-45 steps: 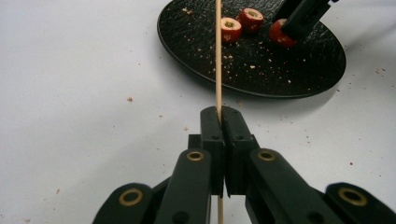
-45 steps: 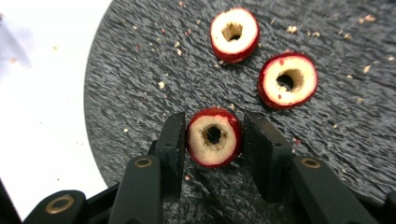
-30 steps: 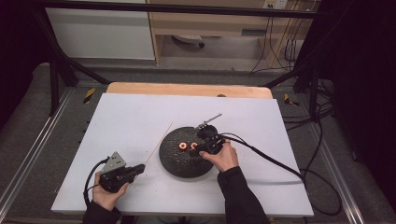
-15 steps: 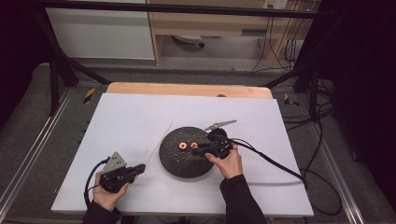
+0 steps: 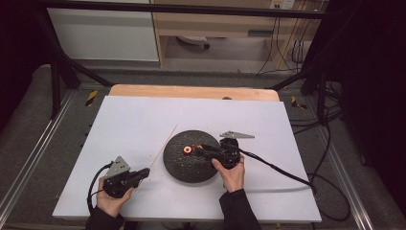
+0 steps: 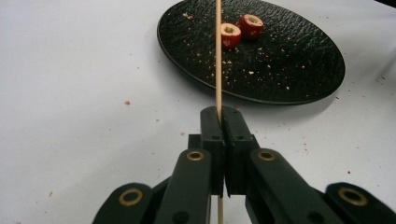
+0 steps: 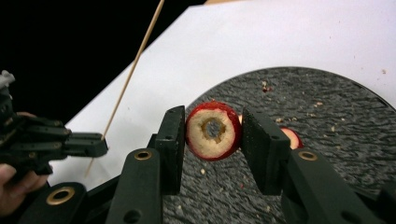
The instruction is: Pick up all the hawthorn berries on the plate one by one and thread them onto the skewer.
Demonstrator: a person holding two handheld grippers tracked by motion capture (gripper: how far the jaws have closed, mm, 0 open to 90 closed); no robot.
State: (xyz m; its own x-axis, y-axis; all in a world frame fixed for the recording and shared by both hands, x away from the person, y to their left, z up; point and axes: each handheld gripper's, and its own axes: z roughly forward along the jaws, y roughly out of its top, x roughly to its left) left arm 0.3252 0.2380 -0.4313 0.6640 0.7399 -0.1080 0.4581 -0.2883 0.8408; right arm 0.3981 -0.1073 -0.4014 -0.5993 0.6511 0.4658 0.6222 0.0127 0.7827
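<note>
A black textured plate (image 5: 189, 171) lies mid-table. My right gripper (image 5: 198, 148) reaches over it from the right and is shut on a red cored fruit piece (image 7: 213, 132), which its two pads press from both sides just above the plate (image 7: 327, 107). A second red piece (image 5: 187, 150) lies on the plate beside it. My left gripper (image 5: 145, 173) rests at the near left, shut on a thin wooden skewer (image 5: 163, 146) that slants up toward the plate. In the left gripper view the skewer (image 6: 218, 56) runs straight out of the closed jaws, past two red pieces (image 6: 230, 35) on the plate (image 6: 289, 65).
The plate stands on a white sheet (image 5: 143, 115) over a wooden table (image 5: 191, 91). Crumbs dot the plate and sheet. A black cable (image 5: 277, 167) trails right from my right gripper. Dark frame bars and floor surround the table.
My right hand has drawn slightly toward the near edge and turned, so its grey plate now lies flatter, pointing right. The left gripper and skewer have stayed still.
</note>
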